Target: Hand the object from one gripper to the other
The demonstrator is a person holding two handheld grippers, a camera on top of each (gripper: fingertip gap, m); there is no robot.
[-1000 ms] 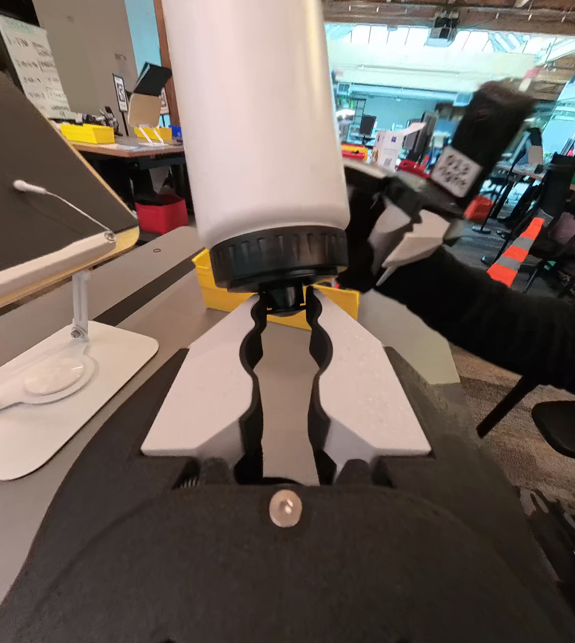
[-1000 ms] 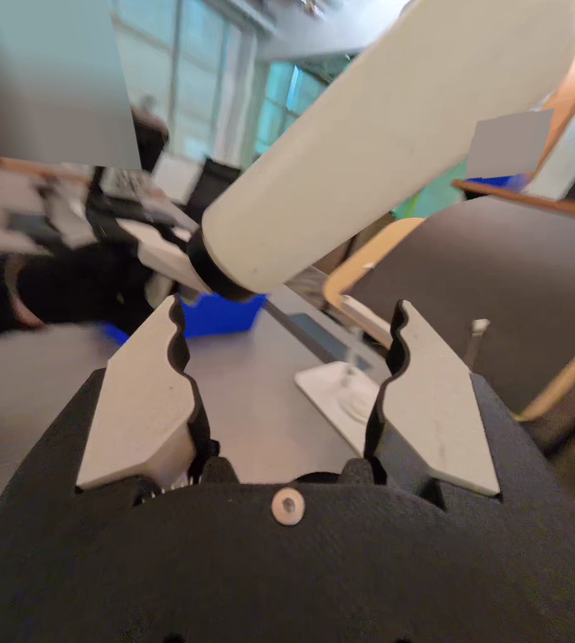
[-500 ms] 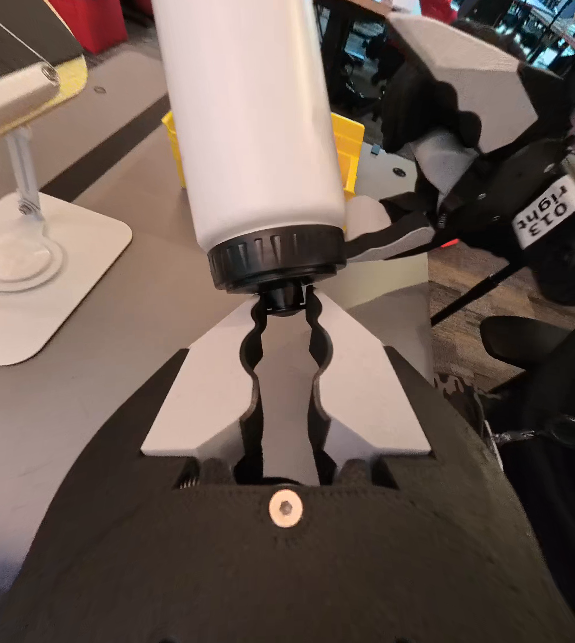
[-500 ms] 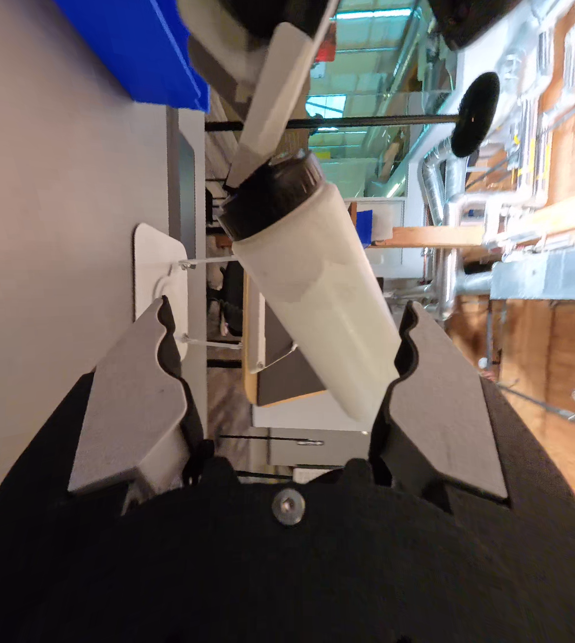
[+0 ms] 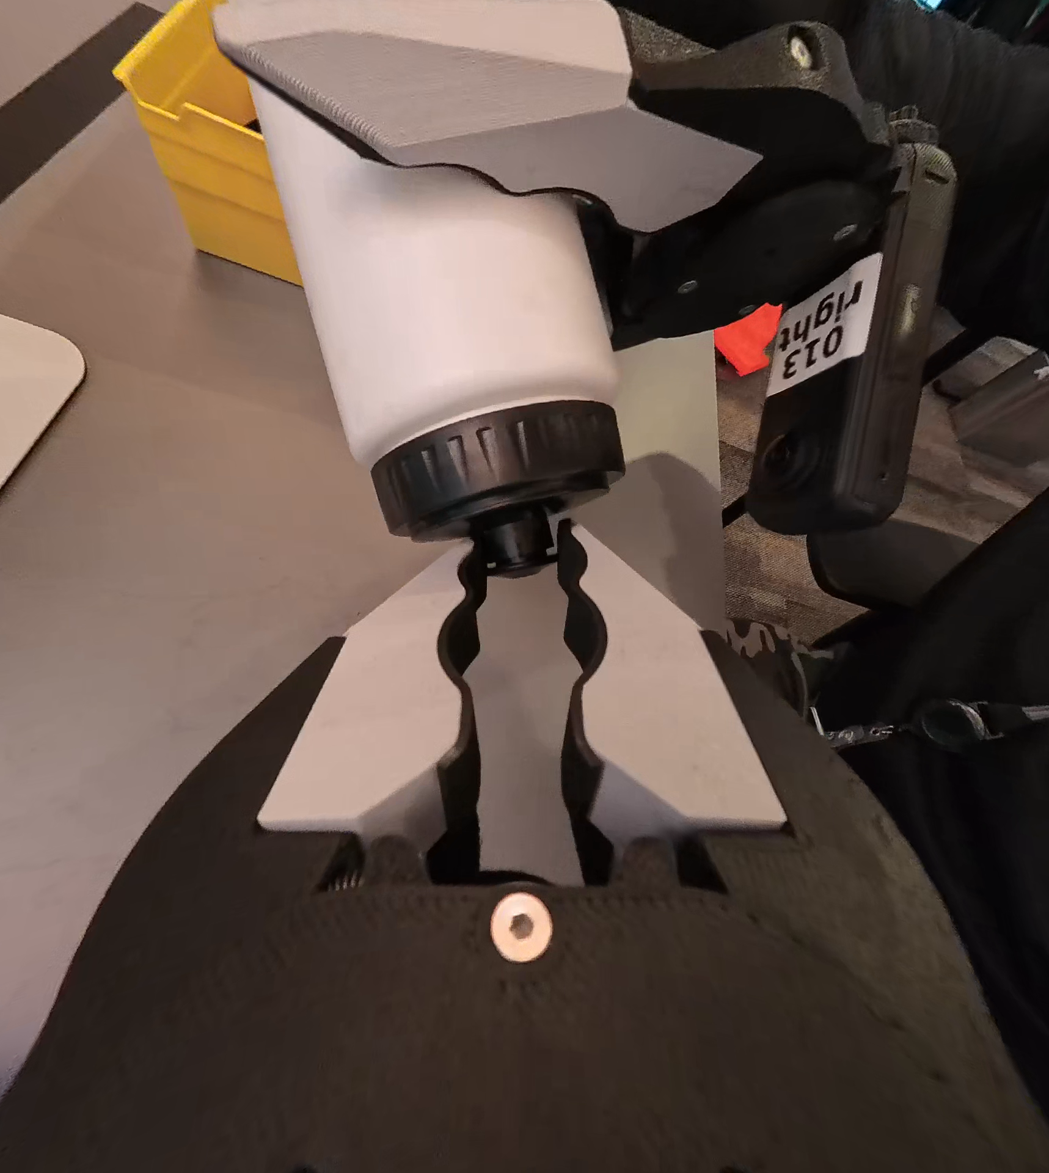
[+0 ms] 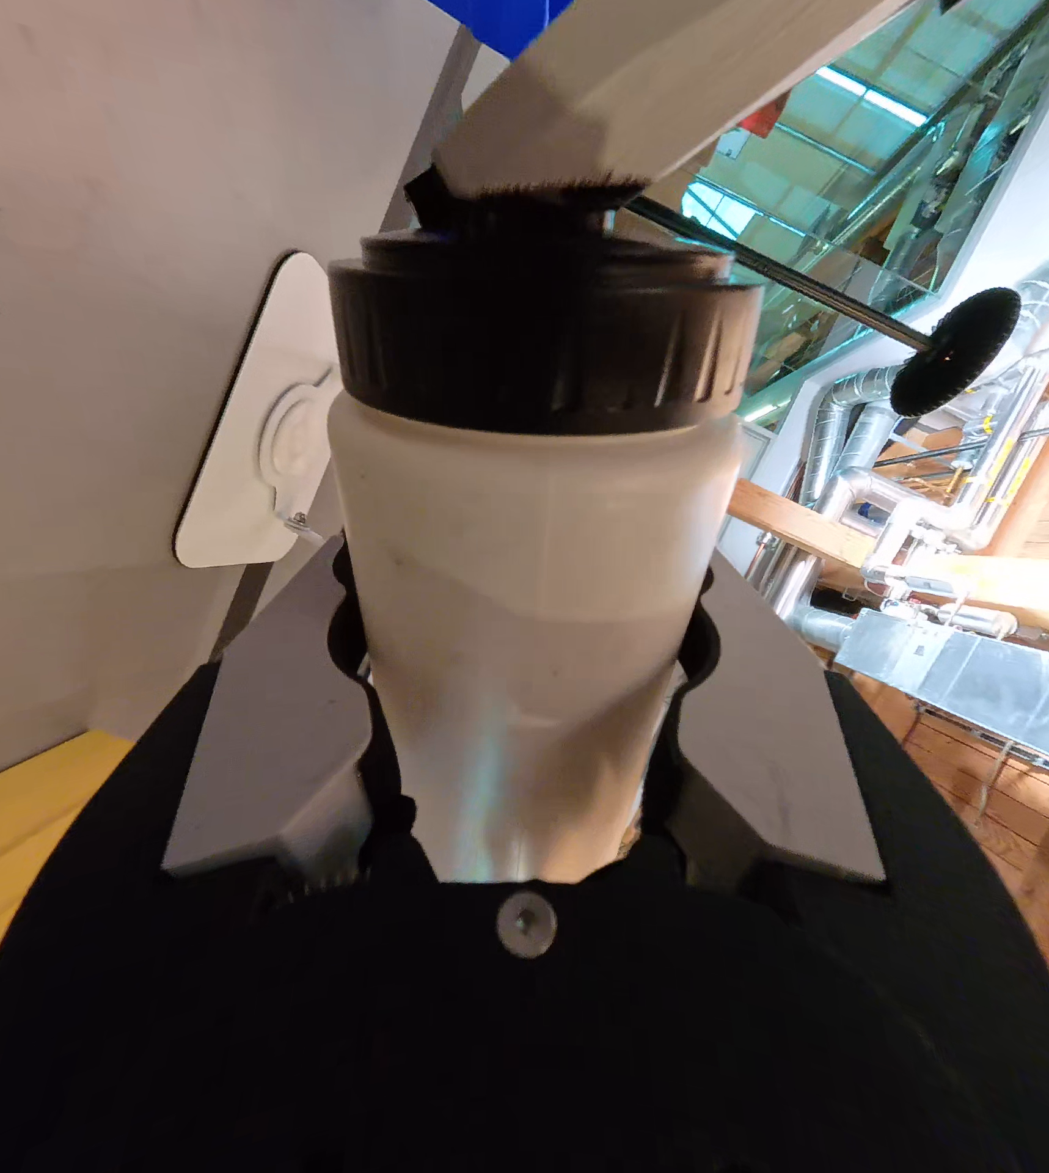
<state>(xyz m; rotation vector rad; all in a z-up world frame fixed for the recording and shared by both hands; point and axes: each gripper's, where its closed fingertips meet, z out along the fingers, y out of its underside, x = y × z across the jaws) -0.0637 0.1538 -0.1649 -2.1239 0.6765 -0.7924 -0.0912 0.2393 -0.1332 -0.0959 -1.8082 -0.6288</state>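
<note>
Grey worktop (image 5: 128, 508) runs beneath both tools, matte and smooth; above it the left hand-held gripper (image 5: 518, 549) pinches the small black spout of one white bottle (image 5: 445, 304) between the tips of its two pale, wavy-edged fingers, closed on that nub alone; the bottle hangs cap-down toward this camera, its ribbed black screw cap (image 5: 496, 470) just above the fingertips; the right hand-held gripper (image 6: 525, 698) clamps the same bottle around its round body, both fingers pressed against the translucent plastic walls, so the bottle is held at two places at once.

Only the left wrist view shows the right tool from outside: one grey finger (image 5: 445, 95) laid across the bottle's upper body, a black frame, a small black camera (image 5: 839, 412) bearing a white label, and a black sleeve (image 5: 1017, 159) behind; it also shows one yellow plastic bin (image 5: 204, 146) on the worktop behind the bottle. Only the right wrist view shows the ceiling side of the room: silver ducts (image 6: 890, 508), wooden beams, glazing; there the cap (image 6: 541, 343) points away, with the left tool's finger (image 6: 604, 82) beyond it, and one flat white rounded stand base (image 6: 255, 431) sits on the worktop.
</note>
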